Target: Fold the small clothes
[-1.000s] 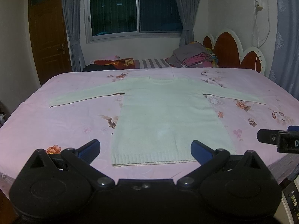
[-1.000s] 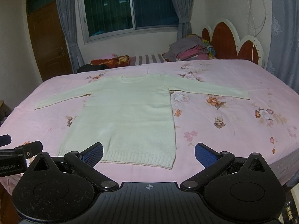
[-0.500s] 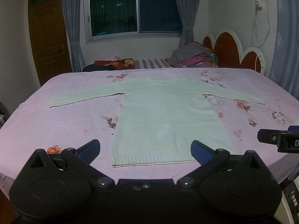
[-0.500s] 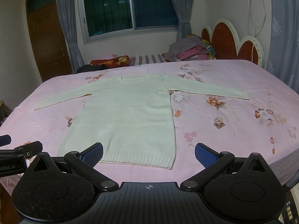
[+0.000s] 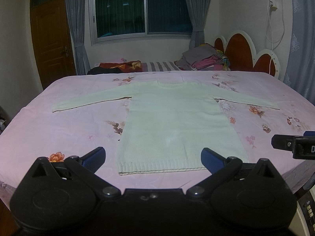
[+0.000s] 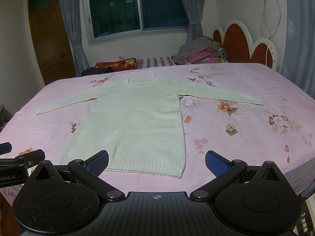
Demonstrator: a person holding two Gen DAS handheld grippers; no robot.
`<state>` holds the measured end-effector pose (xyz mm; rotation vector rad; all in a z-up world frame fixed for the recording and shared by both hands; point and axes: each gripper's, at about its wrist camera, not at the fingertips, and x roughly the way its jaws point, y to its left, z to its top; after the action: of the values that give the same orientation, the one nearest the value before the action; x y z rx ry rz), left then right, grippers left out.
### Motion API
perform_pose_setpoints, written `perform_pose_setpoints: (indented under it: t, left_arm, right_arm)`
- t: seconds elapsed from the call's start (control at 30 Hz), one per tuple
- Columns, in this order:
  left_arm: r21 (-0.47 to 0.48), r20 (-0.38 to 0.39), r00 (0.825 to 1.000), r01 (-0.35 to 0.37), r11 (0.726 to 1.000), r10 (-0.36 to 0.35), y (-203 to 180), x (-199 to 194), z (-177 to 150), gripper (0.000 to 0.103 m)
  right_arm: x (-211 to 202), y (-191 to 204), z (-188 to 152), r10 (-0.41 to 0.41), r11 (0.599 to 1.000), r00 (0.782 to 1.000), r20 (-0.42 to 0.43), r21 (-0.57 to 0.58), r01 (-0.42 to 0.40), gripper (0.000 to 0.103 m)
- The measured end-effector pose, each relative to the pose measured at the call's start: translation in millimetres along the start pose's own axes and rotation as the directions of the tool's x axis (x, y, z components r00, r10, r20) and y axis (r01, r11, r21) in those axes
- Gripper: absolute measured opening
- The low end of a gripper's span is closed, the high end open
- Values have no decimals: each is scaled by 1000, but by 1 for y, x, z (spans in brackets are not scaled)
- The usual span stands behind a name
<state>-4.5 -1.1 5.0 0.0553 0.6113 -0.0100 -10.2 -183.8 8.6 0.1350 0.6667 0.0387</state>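
A pale cream knitted sweater (image 5: 175, 122) (image 6: 133, 122) lies flat on the pink flowered bed, both sleeves spread wide, ribbed hem toward me. My left gripper (image 5: 153, 158) hovers open just short of the hem, blue pads wide apart, nothing between them. My right gripper (image 6: 157, 161) is also open and empty, over the hem's right corner (image 6: 180, 174). Each view catches the other gripper at its side edge: the right gripper (image 5: 293, 145) in the left wrist view, the left gripper (image 6: 17, 163) in the right wrist view.
The pink bedspread (image 5: 59, 129) runs to a near edge below the grippers. A pile of folded clothes (image 5: 204, 60) and a striped blanket (image 5: 161, 65) sit at the far side by the red headboard (image 5: 242, 55). A wooden door (image 5: 51, 39) stands at the left.
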Motion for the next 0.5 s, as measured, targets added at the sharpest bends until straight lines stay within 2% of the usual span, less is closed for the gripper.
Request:
perform_pose_setpoints:
  t: [0.5]
  left_arm:
    - [-2, -12, 1000, 6, 1000, -6, 3, 8, -1, 103]
  right_arm:
    - [7, -4, -4, -4, 1000, 1000, -13, 7, 4, 103]
